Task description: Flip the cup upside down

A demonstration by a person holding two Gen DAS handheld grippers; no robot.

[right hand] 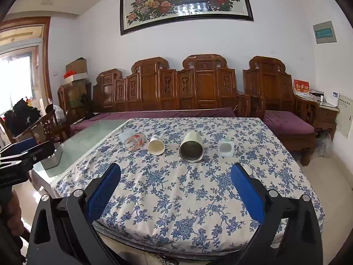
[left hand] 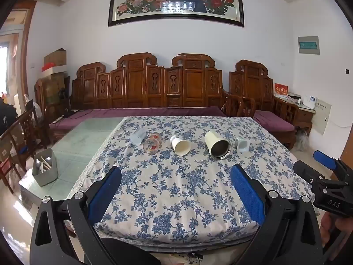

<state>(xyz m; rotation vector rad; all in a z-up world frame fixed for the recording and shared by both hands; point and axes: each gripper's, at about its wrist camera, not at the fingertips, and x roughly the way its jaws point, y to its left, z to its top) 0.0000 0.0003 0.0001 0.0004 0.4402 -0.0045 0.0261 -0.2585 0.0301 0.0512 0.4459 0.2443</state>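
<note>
Several cups lie on their sides in a row on the blue-flowered tablecloth: a frosted plastic cup, a flowered glass, a white paper cup, a cream steel-lined tumbler and a small pale square cup. In the right wrist view the row reads glass, paper cup, tumbler, square cup. My left gripper is open and empty, well short of the cups. My right gripper is open and empty too, level with it near the table's front edge.
A grey utensil holder stands on the bare glass tabletop left of the cloth. A carved wooden bench with purple cushions runs behind the table. The right gripper shows at the right edge of the left wrist view.
</note>
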